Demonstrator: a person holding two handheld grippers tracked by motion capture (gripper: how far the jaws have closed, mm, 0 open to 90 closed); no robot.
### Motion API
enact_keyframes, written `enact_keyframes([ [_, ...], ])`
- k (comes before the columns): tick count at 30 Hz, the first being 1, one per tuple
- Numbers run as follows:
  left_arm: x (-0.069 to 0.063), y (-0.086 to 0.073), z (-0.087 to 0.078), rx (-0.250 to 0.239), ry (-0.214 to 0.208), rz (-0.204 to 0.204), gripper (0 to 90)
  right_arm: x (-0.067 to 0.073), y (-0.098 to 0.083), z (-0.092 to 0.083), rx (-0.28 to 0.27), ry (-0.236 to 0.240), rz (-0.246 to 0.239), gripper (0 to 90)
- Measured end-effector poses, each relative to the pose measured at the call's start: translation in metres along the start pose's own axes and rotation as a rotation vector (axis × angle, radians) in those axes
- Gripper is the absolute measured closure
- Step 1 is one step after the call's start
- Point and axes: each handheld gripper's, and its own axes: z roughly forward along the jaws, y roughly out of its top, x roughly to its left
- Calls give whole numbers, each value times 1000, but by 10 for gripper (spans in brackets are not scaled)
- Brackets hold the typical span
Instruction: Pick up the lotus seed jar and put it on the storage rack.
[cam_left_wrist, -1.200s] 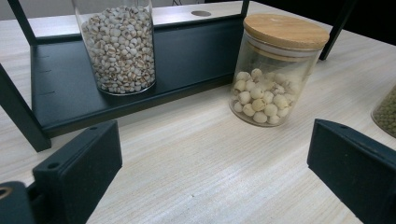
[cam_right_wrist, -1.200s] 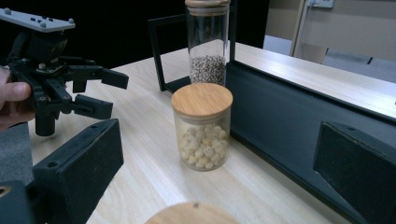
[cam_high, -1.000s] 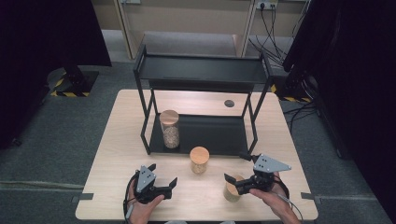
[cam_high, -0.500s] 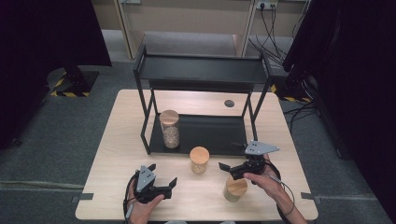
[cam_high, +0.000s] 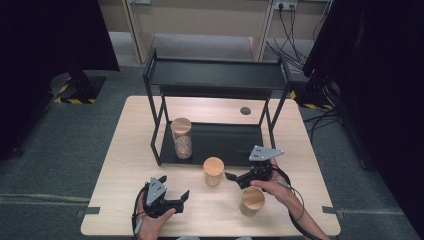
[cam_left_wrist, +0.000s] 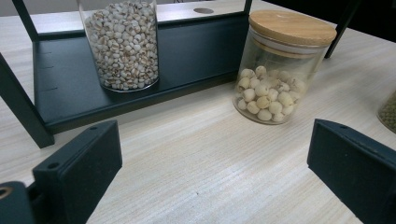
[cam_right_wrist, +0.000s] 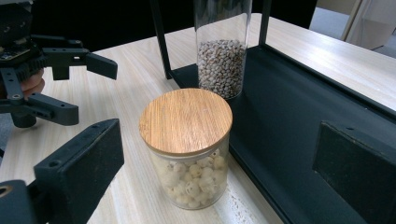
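Observation:
A short glass jar of pale round seeds with a wooden lid stands on the table just in front of the black rack. My right gripper is open and points left at it, with the short jar close ahead between the spread jaws, untouched. My left gripper is open near the front edge, empty, facing the same short jar from farther off. A tall jar of grain stands on the rack's lower shelf. A third wooden-lidded jar sits beside the right hand.
The rack's black posts rise at the shelf corners, and its upper shelf overhangs the lower one. A round hole is in the wooden table behind the rack. The green-filled jar shows at the left gripper view's right edge.
My right gripper has left the front-right jar and moved forward and left to the short seed jar. The left gripper has stayed put.

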Motion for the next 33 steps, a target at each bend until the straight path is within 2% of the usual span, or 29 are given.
enact_keyframes([
  [16, 0, 0, 0, -1, 2, -2, 27, -13, 1, 27, 16, 73, -54, 29],
  [20, 0, 0, 0, -1, 2, -2, 27, -14, 5, 34, 40, 89, -79, 30],
  [33, 1, 0, -1, -5, 1, 1, 28, -18, 16, 56, 101, 132, -118, 50],
])
